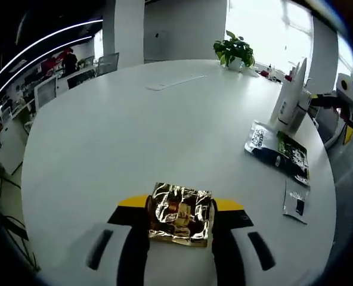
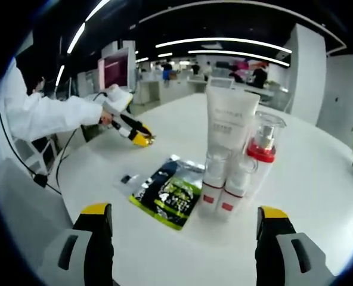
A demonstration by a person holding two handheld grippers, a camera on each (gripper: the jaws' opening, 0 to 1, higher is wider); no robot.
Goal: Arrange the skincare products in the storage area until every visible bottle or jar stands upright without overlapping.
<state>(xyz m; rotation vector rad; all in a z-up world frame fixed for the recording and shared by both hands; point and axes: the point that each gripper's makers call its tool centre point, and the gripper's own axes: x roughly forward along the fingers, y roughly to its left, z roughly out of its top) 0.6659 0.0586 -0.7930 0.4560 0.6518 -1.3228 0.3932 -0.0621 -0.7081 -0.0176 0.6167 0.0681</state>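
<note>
My left gripper (image 1: 180, 210) is shut on a crinkled gold foil packet (image 1: 181, 215), held low over the white round table (image 1: 117, 137). In the right gripper view a person's white sleeve holds that left gripper (image 2: 139, 138) far off at the left. Straight ahead stand the skincare products: a tall white tube (image 2: 230, 119), a clear pump bottle with a red collar (image 2: 263, 149) and two small white bottles with red labels (image 2: 212, 185), all upright and packed close together. My right gripper (image 2: 185, 238) is open wide, a short way before them, with nothing between its jaws.
Green-and-black sachets (image 2: 172, 192) lie flat left of the bottles, with a small sachet (image 2: 127, 178) beyond; they are the sachets (image 1: 279, 152) at the table's right side. A potted plant (image 1: 234, 50) stands at the far edge. Office desks and monitors lie beyond the table.
</note>
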